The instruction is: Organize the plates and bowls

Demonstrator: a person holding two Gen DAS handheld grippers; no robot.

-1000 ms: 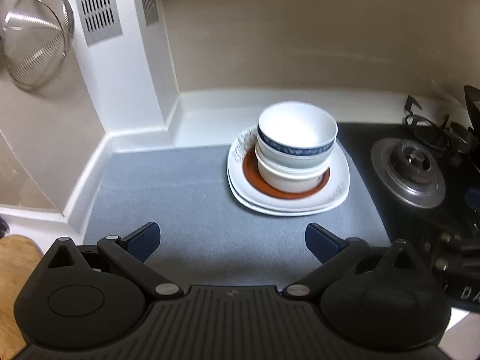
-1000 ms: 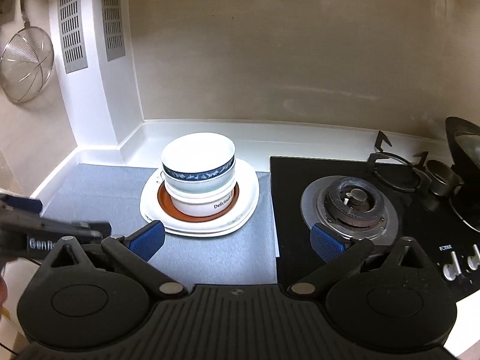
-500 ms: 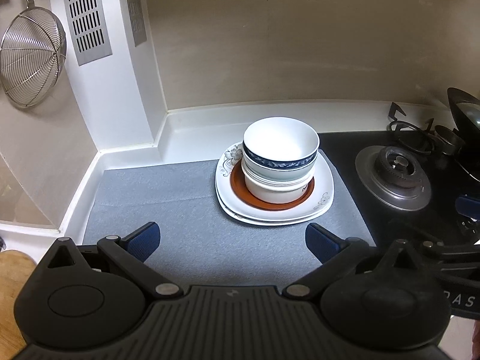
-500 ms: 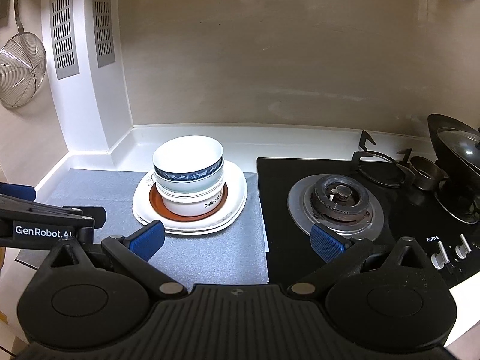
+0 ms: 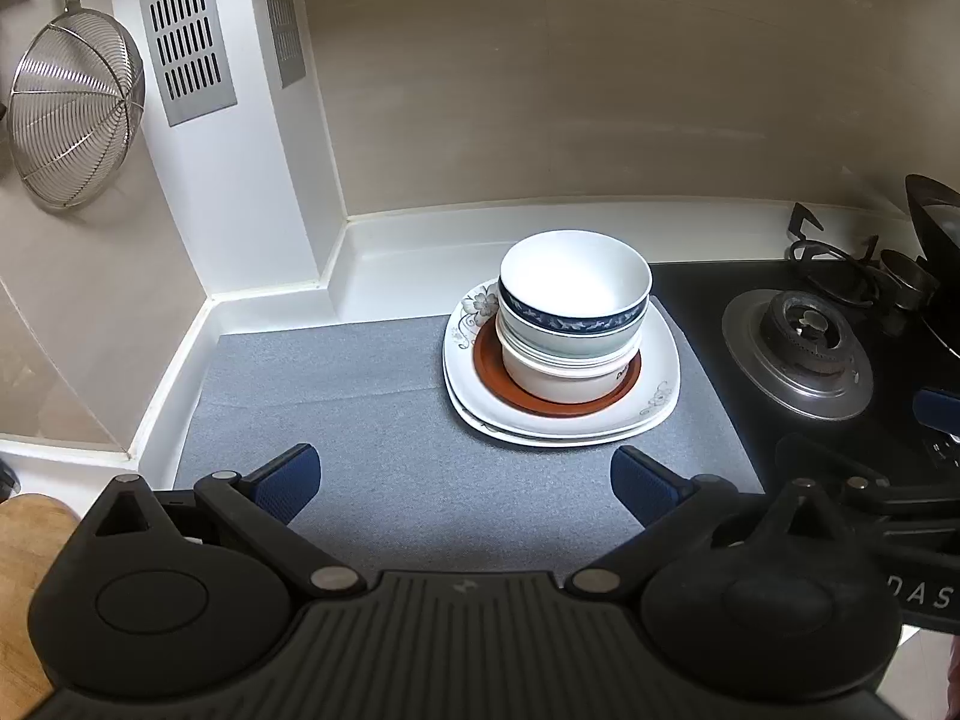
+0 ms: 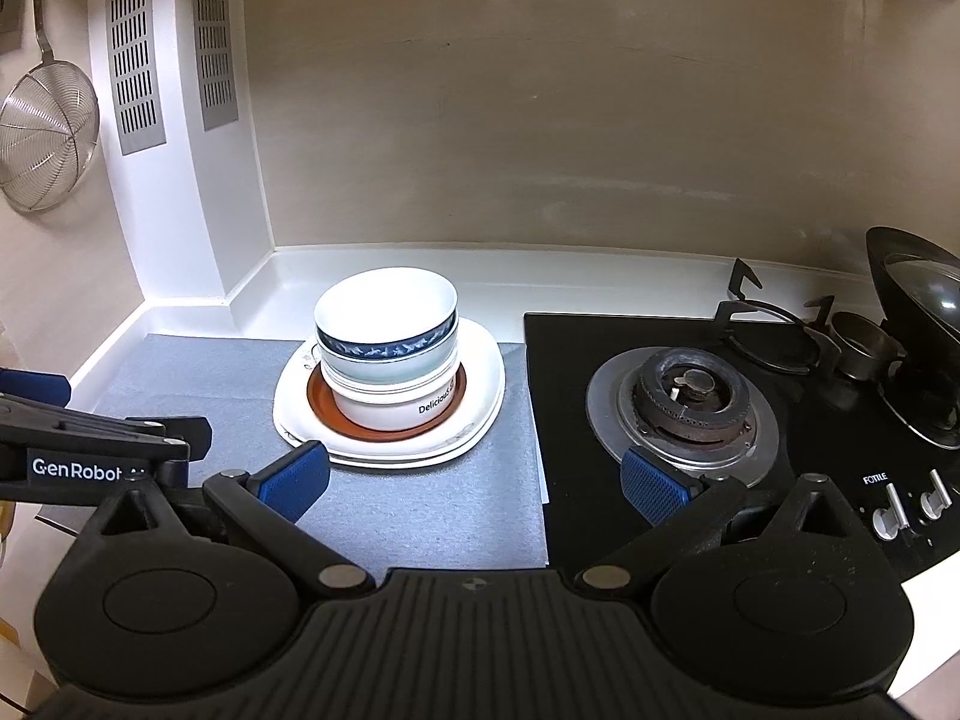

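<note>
White worktop (image 5: 390, 264) (image 6: 336, 276) in a kitchen corner, raised lip along the back wall. Grey mat (image 5: 360, 396) (image 6: 420, 498) spread flat over most of it — one faint crease running across. Square white plates (image 5: 654, 414) (image 6: 486, 402) stacked directly on the mat, toward its right edge, bowls piled on top. Black gas hob (image 5: 720, 294) (image 6: 570, 420) set into the worktop just right of the mat — edges touching.

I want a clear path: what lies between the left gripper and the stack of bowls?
Only bare grey mat lies between the open left gripper and the stack of bowls, seen in the left wrist view.
</note>
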